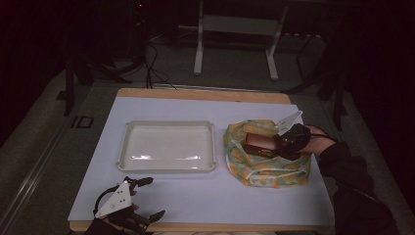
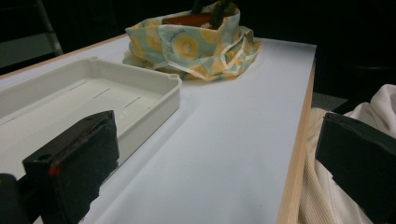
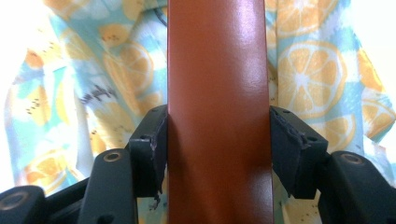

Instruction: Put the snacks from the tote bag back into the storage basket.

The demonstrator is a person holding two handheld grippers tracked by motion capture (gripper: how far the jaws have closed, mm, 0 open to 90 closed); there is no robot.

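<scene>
Right gripper (image 3: 218, 140) clamped on a brown box (image 3: 218, 112) inside the orange-print bag (image 1: 264, 154) at right, left gripper (image 1: 142, 199) spread open near the white tray (image 1: 166, 146)

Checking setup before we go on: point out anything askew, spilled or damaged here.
Nothing spilled or broken. The fruit-print cloth bag sits crumpled and slumped, and the brown box lies tilted in its mouth, clamped by the right gripper. The white tray sits square.

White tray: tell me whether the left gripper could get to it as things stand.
Probably yes. The left gripper sits open near the table's front edge, and only bare tabletop lies between it and the white tray; the right gripper is busy at the fruit-print bag.
</scene>
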